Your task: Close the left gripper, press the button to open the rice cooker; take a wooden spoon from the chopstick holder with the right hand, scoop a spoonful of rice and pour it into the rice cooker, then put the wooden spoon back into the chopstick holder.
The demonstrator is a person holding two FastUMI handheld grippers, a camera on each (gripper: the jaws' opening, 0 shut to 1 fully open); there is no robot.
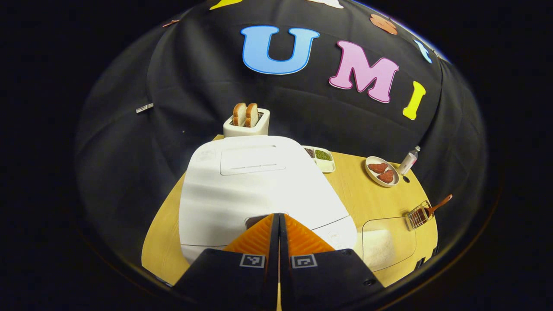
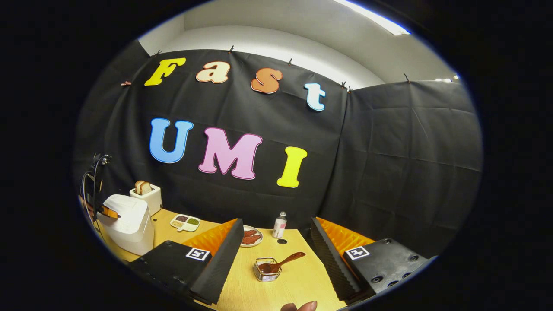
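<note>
White rice cooker [image 1: 259, 190] beneath closed left claw [image 1: 279, 214], lid down

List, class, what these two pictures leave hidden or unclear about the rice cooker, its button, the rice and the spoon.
- Button: in the left gripper view the shut left gripper covers the front of the white rice cooker; contact cannot be told.
- Cooker's inside: hidden by its closed lid.
- Clear container of white rice: its near edge is cut off by the picture's rim.
- Brown wooden spoon: its bowl sits down in the wire chopstick holder.
</note>
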